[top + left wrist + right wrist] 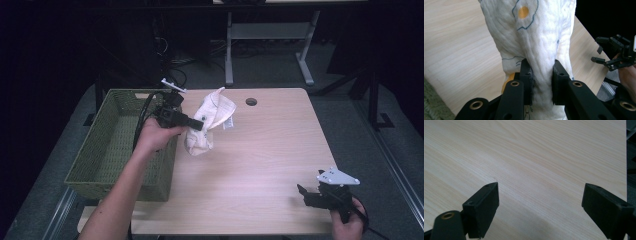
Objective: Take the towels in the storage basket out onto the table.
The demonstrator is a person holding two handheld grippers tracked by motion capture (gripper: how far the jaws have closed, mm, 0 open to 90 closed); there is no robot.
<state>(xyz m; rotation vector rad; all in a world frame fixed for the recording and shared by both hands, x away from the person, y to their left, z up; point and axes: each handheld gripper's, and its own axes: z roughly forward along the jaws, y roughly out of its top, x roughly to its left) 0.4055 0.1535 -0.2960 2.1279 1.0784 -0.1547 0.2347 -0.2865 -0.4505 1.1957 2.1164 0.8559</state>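
White quilted cloth [536, 37] pinched between left gripper [541, 82] fingers [526, 75], right gripper [540, 205] fingers spread wide

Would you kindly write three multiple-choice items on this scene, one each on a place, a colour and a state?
1. Where is the basket?
A. at the table's left side
B. at its right edge
C. on the floor

2. What colour is the basket?
A. red
B. green
C. blue

3. How is the left claw?
A. open over bare table
B. shut on the cloth
C. shut on the basket's rim

Answers:
1. A, the high view shows it at the left of the table.
2. B, its woven walls are green.
3. B, its jaws pinch the white cloth; the right claw is the open one.
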